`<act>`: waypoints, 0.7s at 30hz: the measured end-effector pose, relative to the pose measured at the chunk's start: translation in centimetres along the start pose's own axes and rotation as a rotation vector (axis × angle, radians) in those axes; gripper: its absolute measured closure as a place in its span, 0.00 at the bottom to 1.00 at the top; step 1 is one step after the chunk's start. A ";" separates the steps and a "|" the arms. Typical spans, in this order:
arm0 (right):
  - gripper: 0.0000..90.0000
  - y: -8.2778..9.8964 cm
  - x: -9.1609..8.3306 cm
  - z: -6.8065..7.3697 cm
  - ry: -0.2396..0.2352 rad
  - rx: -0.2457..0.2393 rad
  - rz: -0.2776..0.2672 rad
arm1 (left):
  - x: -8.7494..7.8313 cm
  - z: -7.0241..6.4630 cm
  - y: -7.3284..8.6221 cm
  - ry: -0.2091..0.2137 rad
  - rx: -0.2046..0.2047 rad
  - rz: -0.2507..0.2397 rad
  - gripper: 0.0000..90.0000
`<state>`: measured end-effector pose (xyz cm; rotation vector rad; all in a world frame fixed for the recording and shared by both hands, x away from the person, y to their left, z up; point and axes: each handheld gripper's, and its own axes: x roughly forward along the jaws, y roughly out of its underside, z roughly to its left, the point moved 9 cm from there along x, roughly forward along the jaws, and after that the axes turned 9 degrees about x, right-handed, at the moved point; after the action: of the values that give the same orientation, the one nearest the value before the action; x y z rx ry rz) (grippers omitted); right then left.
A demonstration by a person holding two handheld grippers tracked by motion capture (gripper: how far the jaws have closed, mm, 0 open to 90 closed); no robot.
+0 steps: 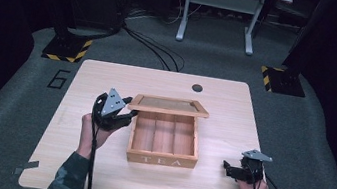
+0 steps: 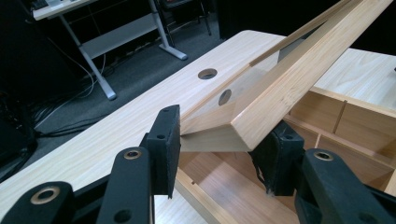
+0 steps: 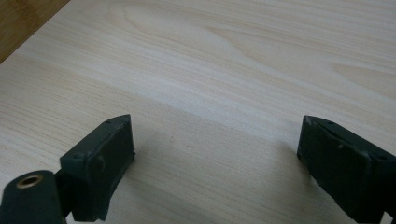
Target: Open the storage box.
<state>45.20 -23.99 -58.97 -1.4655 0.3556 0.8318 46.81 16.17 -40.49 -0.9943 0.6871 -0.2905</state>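
1. Wooden tea box (image 1: 163, 147), pale timber with "TEA" on its front wall, stands near the middle of the surface (image 1: 94, 169). Three bare compartments show inside. Its framed lid (image 1: 169, 105) is raised off the front edge and hinged along the back.
2. Left tool (image 1: 129, 114) is clenched on the lid's near-left corner (image 2: 240, 123); in the left gripper view one pad (image 2: 167, 147) sits against the outer face and the other sits under the frame.
3. Handling, judged: lid is stiff and light, a thin wood frame around a clear pane. The pane looks like the fragile part, so the frame rail is the place to grip, not the panel. A corner grip gives leverage but may twist the hinges if the lift goes off-axis.
4. Box body looks light enough to slide or tip as the lid swings; smooth surface offers little friction. Front wall or right wall is free for a steadying hold.
5. Right tool (image 1: 233, 171) rests released on the surface, well apart from the box at its right, jaws wide on bare wood grain.
6. Hard to make out: hinges are hidden behind the lid; pane material cannot be told; the far pad's contact is partly covered by the frame.
7. Beyond the surface: dark floor, cables, a grey stand (image 1: 219, 11).
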 end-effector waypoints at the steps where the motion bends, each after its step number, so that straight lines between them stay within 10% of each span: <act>1: 0.11 0.0 0.0 0.0 0.000 0.001 0.000 | 0.0 0.1 -0.1 0.002 -0.001 0.002 0.61; 21: 0.11 0.0 0.0 0.0 0.001 0.004 -0.002 | 0.7 2.2 -1.8 0.018 -0.025 0.004 0.62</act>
<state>45.21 -23.97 -58.96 -1.4619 0.3566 0.8286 48.91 16.27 -38.47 -1.0152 0.7099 -0.2883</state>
